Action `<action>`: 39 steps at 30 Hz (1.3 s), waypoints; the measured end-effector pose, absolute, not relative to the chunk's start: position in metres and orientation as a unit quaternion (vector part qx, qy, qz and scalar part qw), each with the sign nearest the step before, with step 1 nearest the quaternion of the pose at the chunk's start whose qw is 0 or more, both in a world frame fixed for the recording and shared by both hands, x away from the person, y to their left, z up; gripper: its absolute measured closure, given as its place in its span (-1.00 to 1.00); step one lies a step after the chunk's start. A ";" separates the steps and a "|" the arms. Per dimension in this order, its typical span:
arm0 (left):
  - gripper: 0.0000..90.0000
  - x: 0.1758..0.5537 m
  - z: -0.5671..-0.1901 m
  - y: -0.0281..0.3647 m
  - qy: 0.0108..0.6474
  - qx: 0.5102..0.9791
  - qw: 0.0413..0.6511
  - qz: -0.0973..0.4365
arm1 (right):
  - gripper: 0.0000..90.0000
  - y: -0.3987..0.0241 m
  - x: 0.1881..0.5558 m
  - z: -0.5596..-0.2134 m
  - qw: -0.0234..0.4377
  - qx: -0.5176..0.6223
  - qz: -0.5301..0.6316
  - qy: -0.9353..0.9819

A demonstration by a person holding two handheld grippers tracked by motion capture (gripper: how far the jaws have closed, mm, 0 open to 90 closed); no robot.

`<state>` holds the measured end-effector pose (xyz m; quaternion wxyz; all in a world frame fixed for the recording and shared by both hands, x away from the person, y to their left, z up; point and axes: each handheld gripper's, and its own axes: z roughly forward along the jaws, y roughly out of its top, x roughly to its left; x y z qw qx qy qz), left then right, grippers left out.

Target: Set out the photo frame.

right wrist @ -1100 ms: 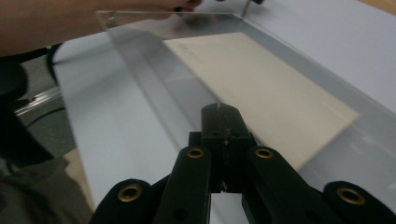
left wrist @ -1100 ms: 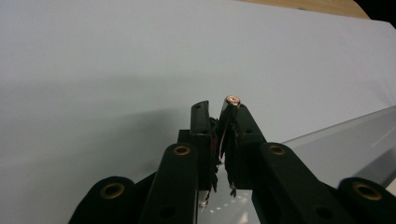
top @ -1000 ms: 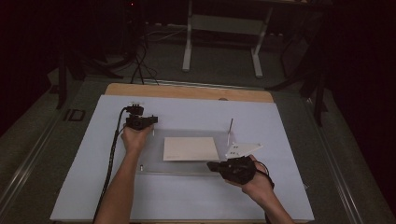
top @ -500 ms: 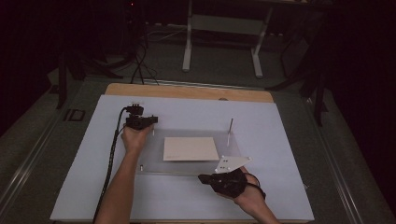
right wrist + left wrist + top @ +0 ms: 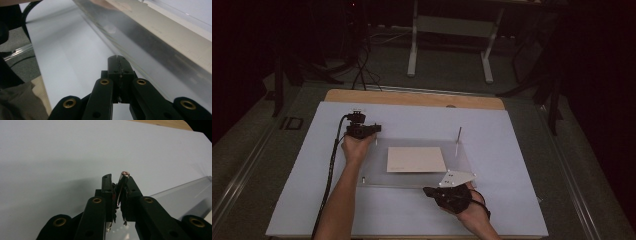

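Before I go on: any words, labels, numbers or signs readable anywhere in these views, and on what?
None can be read.
Tan sheet on the clear plate: blank face, no print visible.
White mat: plain, unmarked.
Left claw, shut on a metal pin: no lettering on either.
Right claw, shut: no marking; the faint ticks on the plate edge in its view are too blurred to read.

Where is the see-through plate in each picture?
High view: the clear plate lies in the middle of the white mat.
Left gripper view: lower right, beside the left claw pinching a metal pin.
Right gripper view: slanting across the upper right, past the shut right claw.
Shared landmark: the white mat underneath.
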<state>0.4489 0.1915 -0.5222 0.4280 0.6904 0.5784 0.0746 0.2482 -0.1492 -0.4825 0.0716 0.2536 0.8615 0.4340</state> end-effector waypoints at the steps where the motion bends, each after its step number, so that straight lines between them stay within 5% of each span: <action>1: 0.83 0.449 -0.522 0.191 0.579 0.690 0.428 0.074 | 1.00 -0.148 0.248 -0.484 0.076 0.255 0.434 0.861; 23: 0.76 0.451 -0.524 0.198 0.585 0.672 0.453 0.044 | 1.00 -0.148 0.250 -0.476 0.090 0.273 0.469 0.835; 30: 0.42 0.449 -0.522 0.195 0.571 0.677 0.462 0.053 | 1.00 -0.148 0.253 -0.471 0.094 0.272 0.474 0.832; 39: 0.34 0.443 -0.511 0.197 0.552 0.689 0.464 0.072 | 1.00 -0.148 0.256 -0.465 0.097 0.274 0.479 0.828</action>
